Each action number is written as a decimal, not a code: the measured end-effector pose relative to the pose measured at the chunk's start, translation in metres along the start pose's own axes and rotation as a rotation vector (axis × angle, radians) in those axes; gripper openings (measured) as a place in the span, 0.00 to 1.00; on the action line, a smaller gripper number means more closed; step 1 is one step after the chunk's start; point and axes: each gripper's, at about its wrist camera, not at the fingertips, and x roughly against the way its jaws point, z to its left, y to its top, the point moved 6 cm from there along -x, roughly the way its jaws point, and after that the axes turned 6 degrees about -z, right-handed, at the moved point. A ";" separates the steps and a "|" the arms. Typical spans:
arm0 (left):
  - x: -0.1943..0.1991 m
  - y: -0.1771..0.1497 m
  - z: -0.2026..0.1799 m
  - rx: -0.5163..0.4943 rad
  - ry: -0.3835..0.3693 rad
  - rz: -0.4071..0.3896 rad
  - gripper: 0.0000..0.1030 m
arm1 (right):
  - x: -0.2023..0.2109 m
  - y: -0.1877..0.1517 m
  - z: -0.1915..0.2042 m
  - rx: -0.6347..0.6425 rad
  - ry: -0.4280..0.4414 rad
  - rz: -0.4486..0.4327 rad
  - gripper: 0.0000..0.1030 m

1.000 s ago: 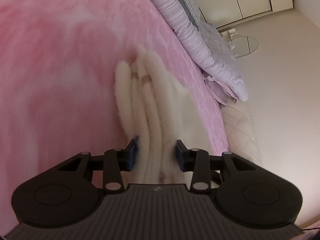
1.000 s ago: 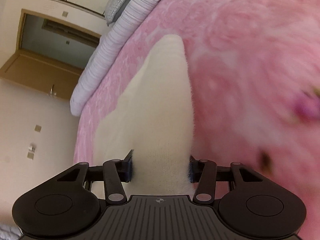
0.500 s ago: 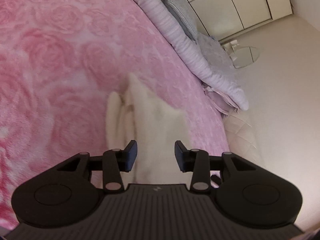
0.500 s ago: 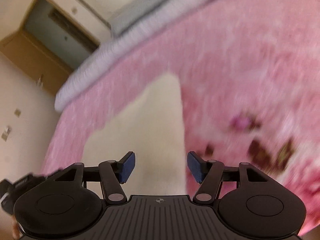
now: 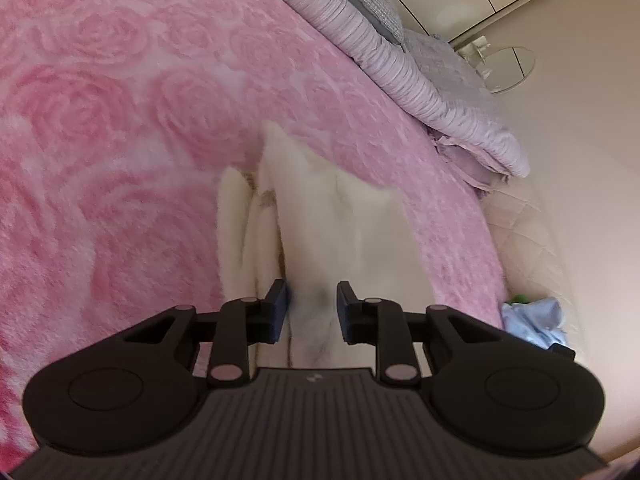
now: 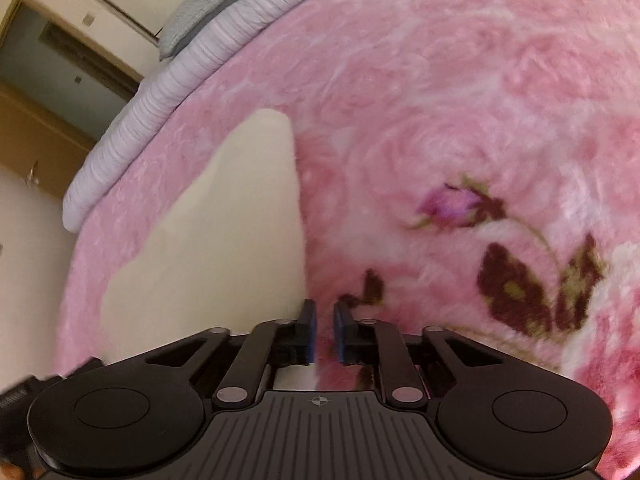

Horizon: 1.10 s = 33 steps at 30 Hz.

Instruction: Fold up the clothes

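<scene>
A cream fuzzy garment (image 5: 320, 232) lies folded on the pink rose-pattern blanket (image 5: 120, 120). In the left wrist view my left gripper (image 5: 312, 308) is open, its jaws apart on either side of the garment's near end. In the right wrist view the garment (image 6: 224, 248) is a smooth cream shape left of centre. My right gripper (image 6: 324, 336) has its jaws nearly closed with a thin gap, nothing between them, at the garment's right edge over the blanket (image 6: 440, 120).
Striped lilac bedding (image 5: 380, 48) and grey pillows line the far edge of the bed. A light blue cloth (image 5: 532, 320) lies on the floor right of the bed. A doorway (image 6: 52, 64) is at the far left.
Both grippers opened and let the garment go onto the blanket. The right gripper then moved to the garment's right edge and closed almost fully. The left stays open.
</scene>
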 end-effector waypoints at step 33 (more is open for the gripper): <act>0.041 -0.020 -0.048 -0.288 0.024 -0.091 0.09 | 0.030 -0.033 0.042 0.296 0.045 -0.088 0.06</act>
